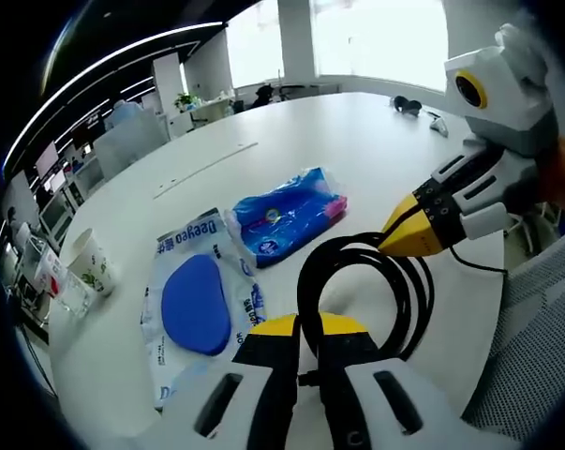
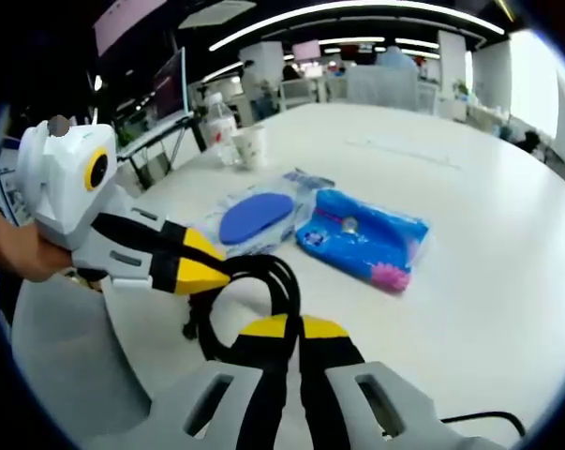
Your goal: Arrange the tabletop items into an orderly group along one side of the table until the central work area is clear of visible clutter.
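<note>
table (image 1: 357, 141) – smooth matt white | wipes pack (image 1: 196, 302) – glossy plastic film

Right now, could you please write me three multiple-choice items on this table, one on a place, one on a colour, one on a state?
1. The black cable lies: A) by the paper cups B) at the near table edge, by both grippers C) on the floor.
2. The oval patch on the wipes pack is: A) blue B) red C) green.
3. The left gripper is: A) wide open B) shut on the cable C) holding a cup.

Answers: B, the coil sits at the table edge; A, the patch is plainly blue; B, the yellow tips meet over the loop.
</note>
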